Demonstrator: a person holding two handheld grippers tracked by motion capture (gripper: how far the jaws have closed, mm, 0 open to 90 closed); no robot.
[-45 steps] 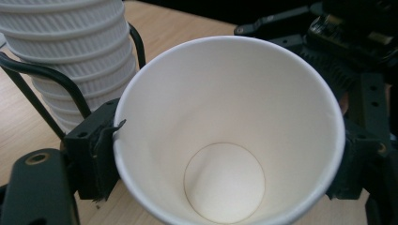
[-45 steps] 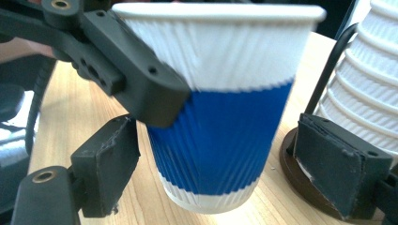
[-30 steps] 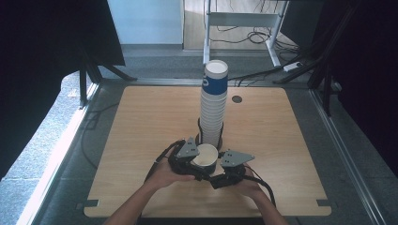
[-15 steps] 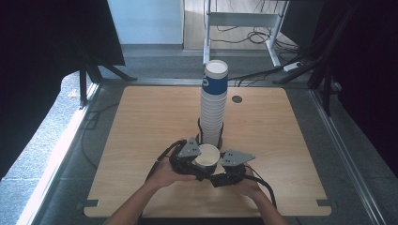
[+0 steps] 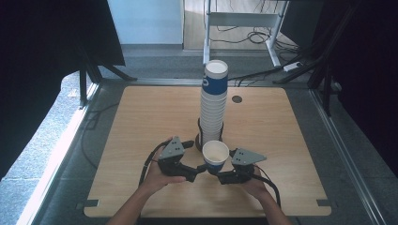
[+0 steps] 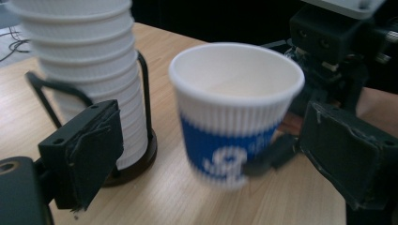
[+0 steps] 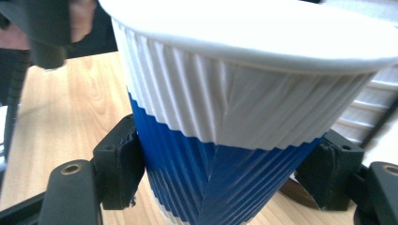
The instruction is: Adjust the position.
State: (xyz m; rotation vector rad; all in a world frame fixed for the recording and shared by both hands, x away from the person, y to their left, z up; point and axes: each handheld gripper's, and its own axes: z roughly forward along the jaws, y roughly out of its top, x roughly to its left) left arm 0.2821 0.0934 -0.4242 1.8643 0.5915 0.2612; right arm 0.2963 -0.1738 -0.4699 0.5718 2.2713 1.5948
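A white-and-blue ribbed paper cup (image 5: 216, 157) (image 6: 234, 108) (image 7: 225, 131) is held upright just above the table, in front of a tall stack of the same cups (image 5: 213, 103) (image 6: 84, 70). My right gripper (image 5: 223, 177) (image 7: 224, 187) is shut on the cup's blue lower part. Its jaws have just been closing, and the cup wall is creased between the pads. My left gripper (image 5: 195, 173) (image 6: 218, 159) stands open to the cup's left. Its jaws have just been opening and touch nothing, with the cup a little beyond them.
The stack stands in a black wire holder (image 5: 199, 140) (image 6: 136, 164) on a round base near the middle of the wooden table (image 5: 141, 122). A cable hole (image 5: 237, 99) lies at the back right. Beyond the far edge are a white desk frame (image 5: 244, 18) and floor cables.
The left gripper has let go of the cup, opened wide and drawn back to the left. The cup stays in the right gripper, which has closed on it.
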